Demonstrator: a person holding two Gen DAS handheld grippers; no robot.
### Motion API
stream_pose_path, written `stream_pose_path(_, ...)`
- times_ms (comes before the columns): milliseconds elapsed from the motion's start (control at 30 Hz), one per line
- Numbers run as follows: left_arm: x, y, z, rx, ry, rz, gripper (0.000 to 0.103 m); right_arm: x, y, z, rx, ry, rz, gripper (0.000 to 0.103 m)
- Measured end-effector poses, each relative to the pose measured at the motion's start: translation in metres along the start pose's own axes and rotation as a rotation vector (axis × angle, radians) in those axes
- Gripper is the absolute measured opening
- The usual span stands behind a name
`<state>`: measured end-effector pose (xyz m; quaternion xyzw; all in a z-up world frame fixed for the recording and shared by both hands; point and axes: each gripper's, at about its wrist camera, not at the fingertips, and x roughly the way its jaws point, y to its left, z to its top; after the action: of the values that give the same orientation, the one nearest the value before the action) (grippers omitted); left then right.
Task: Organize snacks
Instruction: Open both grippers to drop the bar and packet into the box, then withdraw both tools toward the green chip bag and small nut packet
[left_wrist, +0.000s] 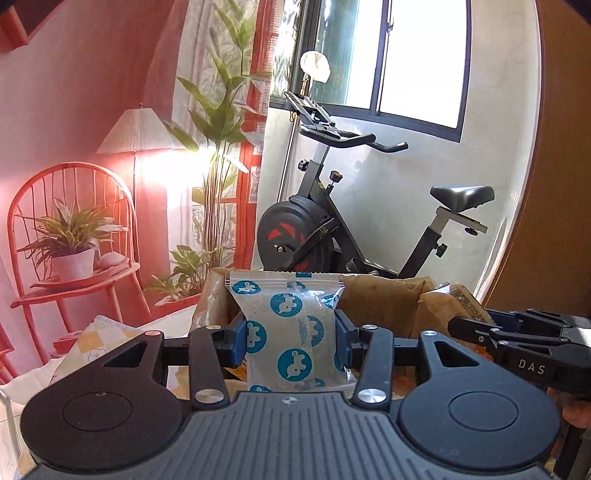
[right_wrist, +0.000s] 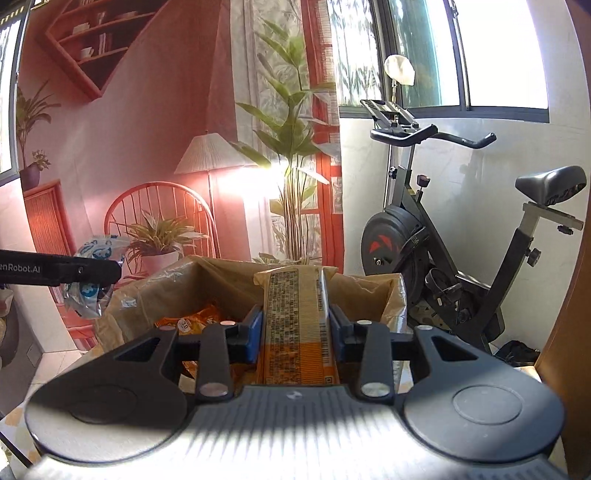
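Note:
My left gripper (left_wrist: 291, 338) is shut on a clear snack packet with blue round prints (left_wrist: 290, 325), held upright in front of a brown cardboard box (left_wrist: 384, 306). My right gripper (right_wrist: 295, 326) is shut on a long orange-and-tan snack packet (right_wrist: 295, 317) with its printed label facing me, over the same box (right_wrist: 166, 291). Orange snack packs (right_wrist: 195, 321) lie inside the box. In the left wrist view the right gripper (left_wrist: 476, 328) comes in from the right with its packet (left_wrist: 465, 299). In the right wrist view the left gripper (right_wrist: 99, 273) and blue-print packet (right_wrist: 94, 251) show at the left.
An exercise bike (left_wrist: 332, 229) stands behind the box by a window. A backdrop printed with a red chair (left_wrist: 70, 229), lamp and plants hangs at the left. A patterned yellow-and-white cloth (left_wrist: 103, 343) lies low at the left. A brown door (left_wrist: 561, 184) edges the right.

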<state>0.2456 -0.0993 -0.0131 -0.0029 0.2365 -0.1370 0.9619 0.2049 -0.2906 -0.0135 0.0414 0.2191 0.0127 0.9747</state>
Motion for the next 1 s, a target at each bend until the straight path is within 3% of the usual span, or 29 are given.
stream_pose_path(133, 0.039, 0.000, 0.011, 0.012, 0.049, -0.020, 0.051, 0.027, -0.007, 0.006, 0.040, 0.051, -0.008, 0.039)
stream_pose_path(167, 0.048, 0.001, 0.013, 0.020, 0.063, -0.043, 0.060, 0.032, -0.008, 0.007, 0.038, 0.060, -0.013, 0.041)
stream_pose_path(200, 0.052, 0.001, 0.012, 0.025, 0.070, -0.054, 0.071, 0.034, -0.009, 0.007, 0.032, 0.066, -0.019, 0.044)
stream_pose_path(267, 0.053, 0.003, 0.012, 0.027, 0.067, -0.058, 0.075, 0.032, -0.011, 0.008, 0.030, 0.057, -0.026, 0.062)
stream_pose_path(467, 0.017, 0.032, 0.002, -0.019, 0.049, -0.082, 0.075, -0.007, -0.012, -0.005, 0.072, -0.001, -0.004, 0.064)
stream_pose_path(700, -0.041, 0.069, -0.034, -0.013, 0.064, -0.042, 0.073, -0.057, -0.006, -0.049, 0.146, -0.042, 0.055, 0.066)
stream_pose_path(1000, -0.051, 0.098, -0.109, -0.076, 0.163, 0.017, 0.065, -0.055, 0.021, -0.120, 0.184, 0.095, 0.062, 0.066)
